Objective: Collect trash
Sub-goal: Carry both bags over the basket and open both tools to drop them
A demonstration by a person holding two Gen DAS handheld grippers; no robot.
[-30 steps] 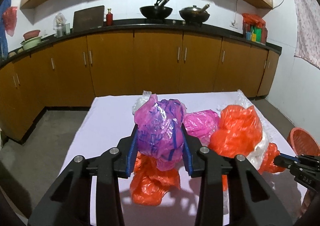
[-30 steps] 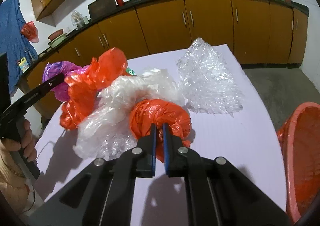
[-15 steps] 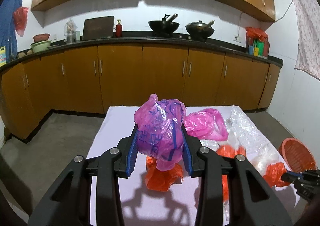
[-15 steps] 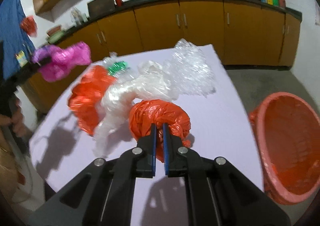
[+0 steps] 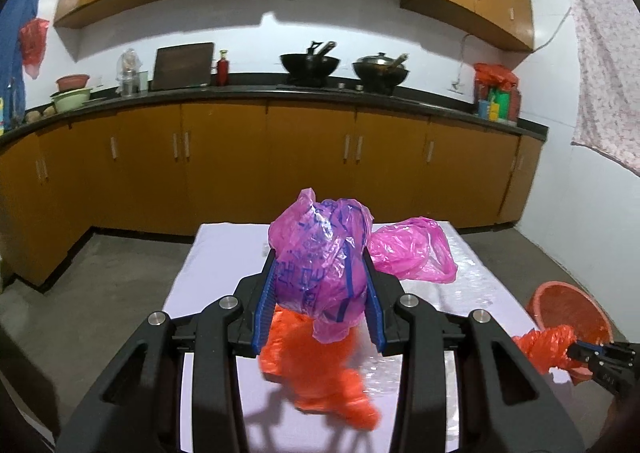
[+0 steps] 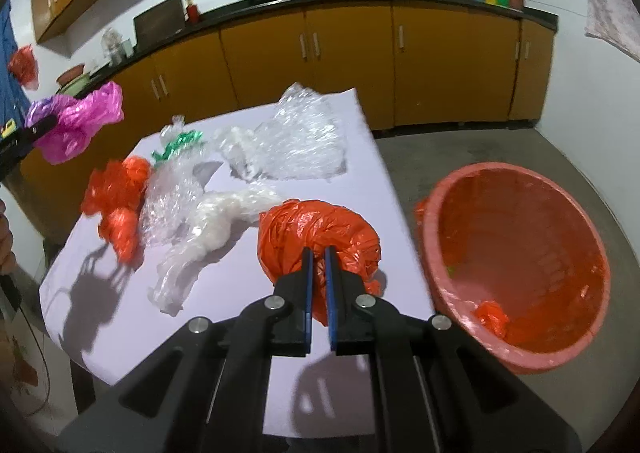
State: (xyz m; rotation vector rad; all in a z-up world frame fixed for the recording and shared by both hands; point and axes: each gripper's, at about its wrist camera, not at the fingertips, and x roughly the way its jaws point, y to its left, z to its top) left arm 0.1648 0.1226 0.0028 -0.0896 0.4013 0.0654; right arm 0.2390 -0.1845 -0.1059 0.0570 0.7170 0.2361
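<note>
Two tongs are busy: the left tongs [image 5: 318, 285] clench a purple-pink bag [image 5: 320, 261] above the surface [image 6: 248, 293], and the right tongs [image 6: 318, 273] pinch an orange bag [image 6: 318, 237] near its right edge. Clear wrap [image 6: 288, 141] and orange scraps [image 6: 116, 201] clutter the middle. Beside that edge, the red basket [image 6: 516, 269] gapes on the floor.

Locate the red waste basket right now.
The red waste basket stands on the floor off the table's right edge in the right wrist view, beside the orange bag gripped by the right tool.
</note>
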